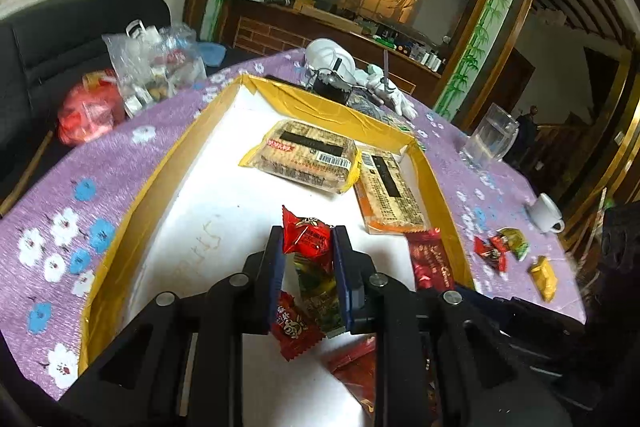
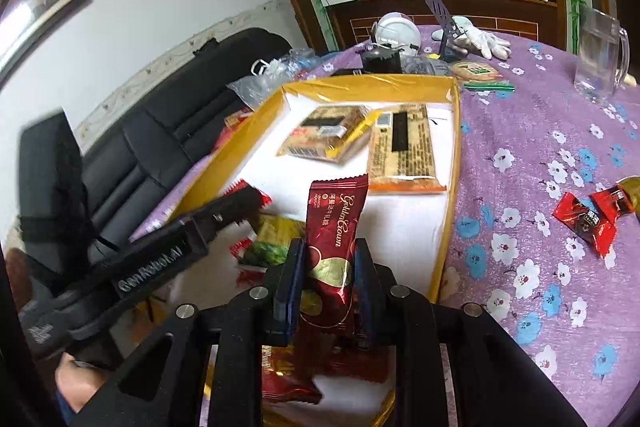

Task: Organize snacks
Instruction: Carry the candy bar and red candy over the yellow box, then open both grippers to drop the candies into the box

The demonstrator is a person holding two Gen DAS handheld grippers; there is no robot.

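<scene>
A shallow yellow-rimmed box with a white floor lies on the purple flowered tablecloth; it also shows in the right wrist view. My left gripper is shut on a small red candy wrapper above the box's near part. My right gripper is shut on a dark red Golden Crown bar, held upright over the box's near right corner. Two cracker packs lie at the box's far end. Red and green snacks lie below my left gripper. The left gripper's arm crosses the right wrist view.
Loose red and yellow candies lie on the cloth right of the box, also in the right wrist view. A glass mug, a white cup, a white helmet and plastic bags stand around. A black sofa is at left.
</scene>
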